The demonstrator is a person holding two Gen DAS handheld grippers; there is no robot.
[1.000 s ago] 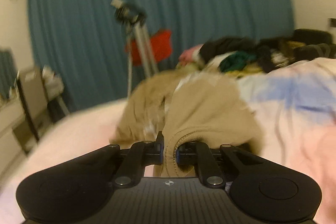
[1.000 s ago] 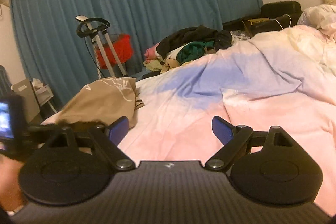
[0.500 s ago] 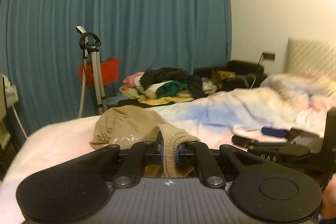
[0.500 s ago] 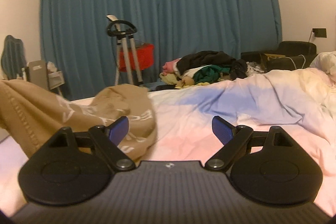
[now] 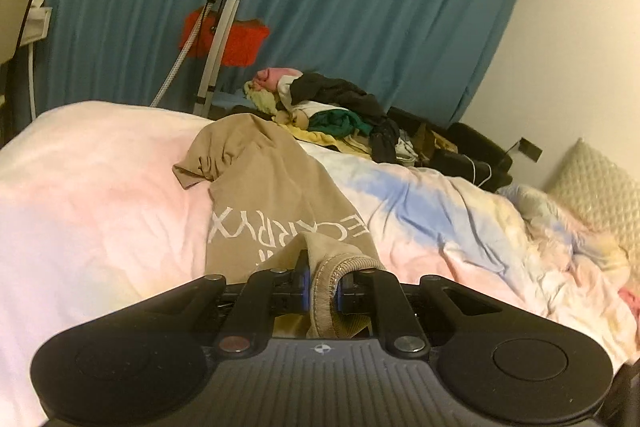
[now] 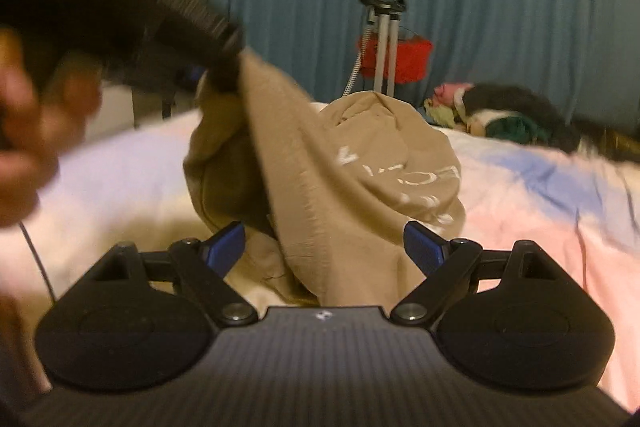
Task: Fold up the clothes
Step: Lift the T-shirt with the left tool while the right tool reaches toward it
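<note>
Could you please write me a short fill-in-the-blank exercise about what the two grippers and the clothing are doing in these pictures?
1. The left gripper is shut on the ribbed hem of the ____ printed T-shirt.
2. The right gripper has its jaws ____, with the shirt's fabric hanging between them.
3. The letters printed on the shirt are ____ in colour.
4. The heap of mixed clothes lies in front of the ____ pleated curtain.

Missing words: tan; open; white; blue

Shirt (image 5: 276,187) on bed (image 5: 100,187), clothes pile (image 5: 336,115) behind.
</note>
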